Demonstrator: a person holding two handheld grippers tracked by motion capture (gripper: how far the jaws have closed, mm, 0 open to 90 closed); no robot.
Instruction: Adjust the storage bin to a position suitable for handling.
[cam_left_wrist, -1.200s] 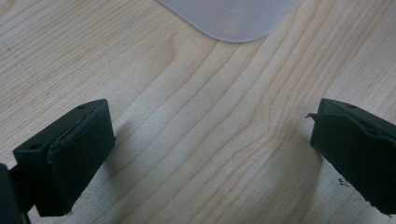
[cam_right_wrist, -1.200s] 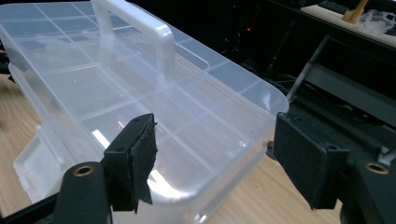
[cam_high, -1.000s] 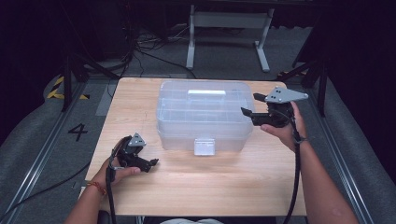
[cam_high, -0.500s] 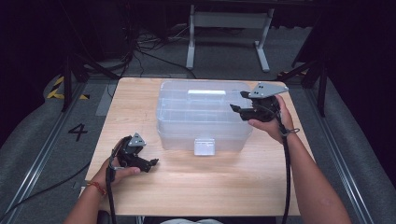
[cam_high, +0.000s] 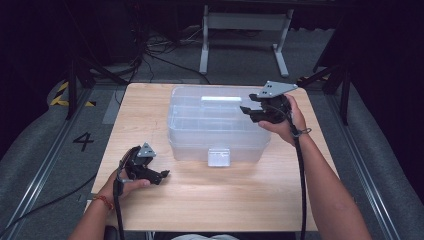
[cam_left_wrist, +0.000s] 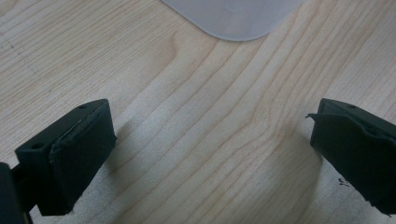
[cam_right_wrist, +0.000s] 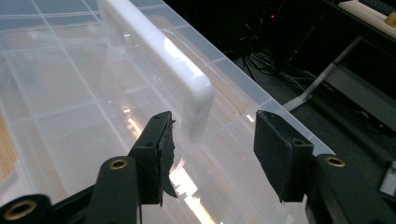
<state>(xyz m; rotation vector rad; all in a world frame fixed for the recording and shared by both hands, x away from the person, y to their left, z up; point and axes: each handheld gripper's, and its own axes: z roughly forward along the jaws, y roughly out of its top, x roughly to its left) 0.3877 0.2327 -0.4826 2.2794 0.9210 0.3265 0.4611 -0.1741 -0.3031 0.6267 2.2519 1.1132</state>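
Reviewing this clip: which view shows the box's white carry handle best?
The right gripper view: the white handle runs large across the clear box lid, just beyond the open right gripper. The high view shows it as a small pale bar. The left gripper view catches a box corner, not the handle.

There is one table (cam_high: 215, 200), made of light wood. On it stands one clear plastic box (cam_high: 200, 130) with one white handle (cam_right_wrist: 159, 56) on its lid and one latch (cam_high: 219, 156) on its front side. There are two grippers: one left gripper (cam_high: 162, 175) and one right gripper (cam_high: 246, 110). Each gripper has two black jaws. Two hands hold them, one left hand (cam_high: 125, 185) and one right hand (cam_high: 287, 122).
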